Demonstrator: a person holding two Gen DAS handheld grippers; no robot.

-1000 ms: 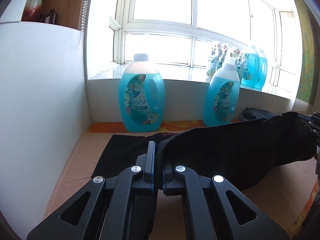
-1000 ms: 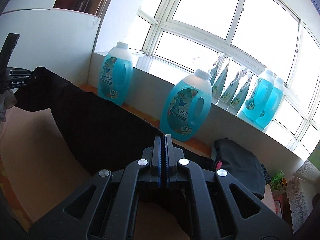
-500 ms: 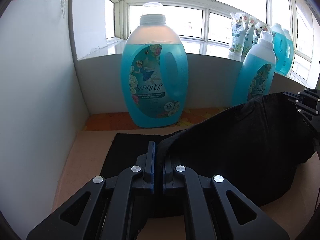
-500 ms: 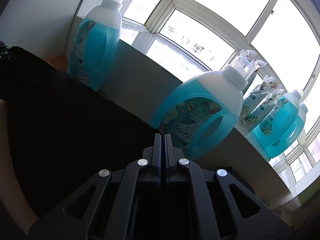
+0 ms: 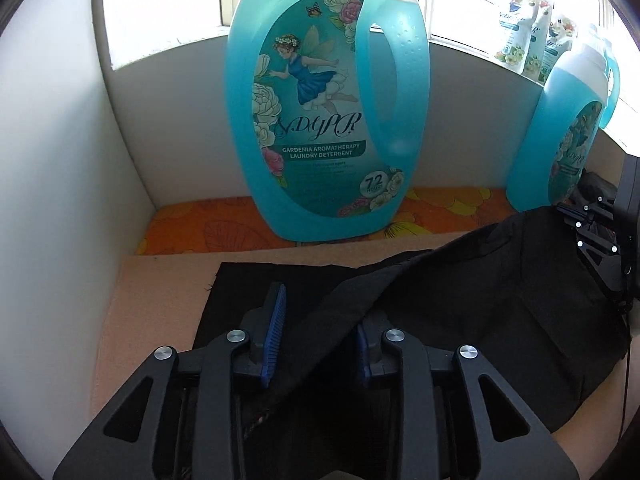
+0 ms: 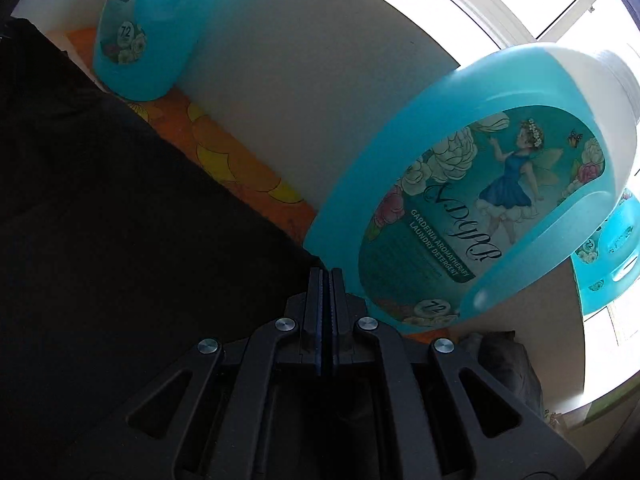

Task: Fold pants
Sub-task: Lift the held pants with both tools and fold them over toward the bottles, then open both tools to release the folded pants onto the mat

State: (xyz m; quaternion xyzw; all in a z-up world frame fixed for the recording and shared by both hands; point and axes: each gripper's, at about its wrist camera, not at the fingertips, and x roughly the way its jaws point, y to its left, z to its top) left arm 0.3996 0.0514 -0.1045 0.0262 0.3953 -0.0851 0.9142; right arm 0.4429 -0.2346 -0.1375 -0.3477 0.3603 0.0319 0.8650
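Pants [image 5: 460, 320] lie on cardboard [image 5: 160, 292] beside a blue detergent bottle [image 5: 324, 120] below the window.

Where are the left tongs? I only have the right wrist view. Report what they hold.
Observer: The left tongs are opening. The black pants lie loose between the jaws, not pinched.
Operator: Tell me what is under them.
Observer: A lower layer of the pants lies flat on the tan board.
Operator: Check my right tongs from that side.
Observer: The right tongs grip the upper layer's far edge, at the right of the left wrist view.
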